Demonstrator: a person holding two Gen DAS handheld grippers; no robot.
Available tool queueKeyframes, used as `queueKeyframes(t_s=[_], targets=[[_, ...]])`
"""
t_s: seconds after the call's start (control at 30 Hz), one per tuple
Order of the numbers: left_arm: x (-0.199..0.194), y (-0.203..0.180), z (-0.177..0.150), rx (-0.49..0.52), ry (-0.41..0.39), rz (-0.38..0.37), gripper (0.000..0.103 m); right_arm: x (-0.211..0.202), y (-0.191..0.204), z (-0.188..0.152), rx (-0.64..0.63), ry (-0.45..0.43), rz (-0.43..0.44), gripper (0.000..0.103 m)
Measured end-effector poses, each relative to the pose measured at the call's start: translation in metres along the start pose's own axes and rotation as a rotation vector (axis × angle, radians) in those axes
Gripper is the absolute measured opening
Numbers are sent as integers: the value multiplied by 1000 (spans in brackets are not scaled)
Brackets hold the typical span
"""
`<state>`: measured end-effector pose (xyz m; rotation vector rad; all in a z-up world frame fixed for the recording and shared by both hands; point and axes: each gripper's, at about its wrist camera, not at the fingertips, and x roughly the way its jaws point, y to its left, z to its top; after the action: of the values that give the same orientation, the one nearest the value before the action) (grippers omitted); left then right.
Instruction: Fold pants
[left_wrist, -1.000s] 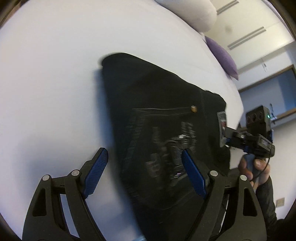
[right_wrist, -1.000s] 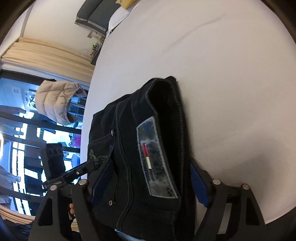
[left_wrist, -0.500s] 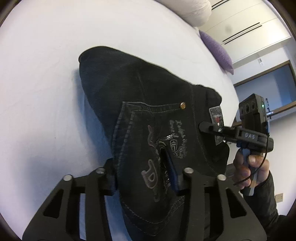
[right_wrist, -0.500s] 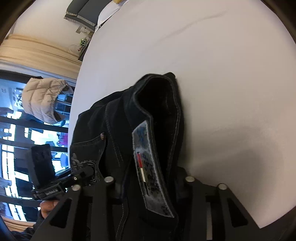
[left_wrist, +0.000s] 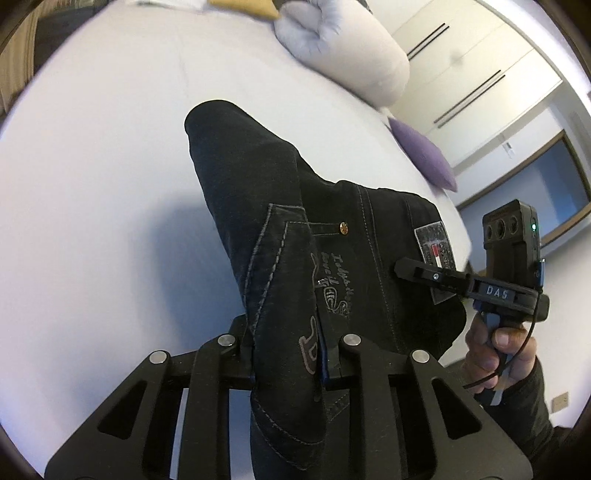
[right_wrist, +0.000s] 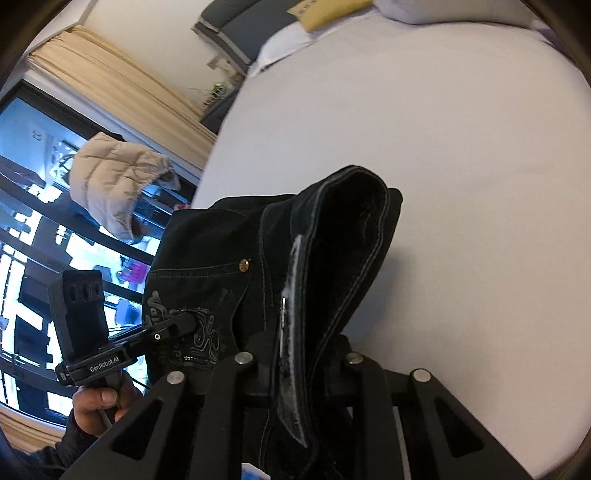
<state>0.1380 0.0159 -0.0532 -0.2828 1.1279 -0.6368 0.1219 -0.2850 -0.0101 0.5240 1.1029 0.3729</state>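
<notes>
Black jeans (left_wrist: 258, 192) with an embroidered back pocket and a grey waist patch lie part-folded on a white bed (left_wrist: 92, 166). My left gripper (left_wrist: 288, 350) pinches the pocket-side edge, its jaws still closing with denim pressed between the pads. In the right wrist view my right gripper (right_wrist: 299, 350) clamps the waistband by the patch, its jaws also closing on the jeans (right_wrist: 351, 236). The gripped end is raised off the sheet and the far fold rests on it. Each gripper shows in the other's view: the right gripper (left_wrist: 400, 266), the left gripper (right_wrist: 184, 321).
A rolled white duvet (left_wrist: 343, 48) and a purple cushion (left_wrist: 424, 158) lie at the bed's far side, a yellow cushion (left_wrist: 243, 7) beyond. A beige puffer jacket (right_wrist: 118, 177) hangs by the window. A hand (left_wrist: 498, 350) holds the right gripper's handle.
Both grippers went from open around the jeans' near end to clamped on it. That end has risen off the bed, and the fabric now drapes between them.
</notes>
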Motion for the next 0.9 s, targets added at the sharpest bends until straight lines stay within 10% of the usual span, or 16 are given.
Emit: queueKeyframes(t_s=[0.37, 0.5, 0.63, 0.83, 0.9], targets=[[0, 116, 74, -17, -16, 113, 23, 131, 26, 76, 61, 73, 118, 20], [31, 163, 59, -98, 45, 154, 39, 170, -7, 68, 167, 104, 62, 41], [19, 174, 42, -133, -7, 136, 46, 157, -29, 47, 246, 38, 173, 49], [-19, 143, 25, -76, -119, 265, 51, 112, -18, 31, 218, -90, 6, 60], [-41, 145, 30, -58, -182, 267, 51, 94, 1, 32, 170, -142, 78, 60]])
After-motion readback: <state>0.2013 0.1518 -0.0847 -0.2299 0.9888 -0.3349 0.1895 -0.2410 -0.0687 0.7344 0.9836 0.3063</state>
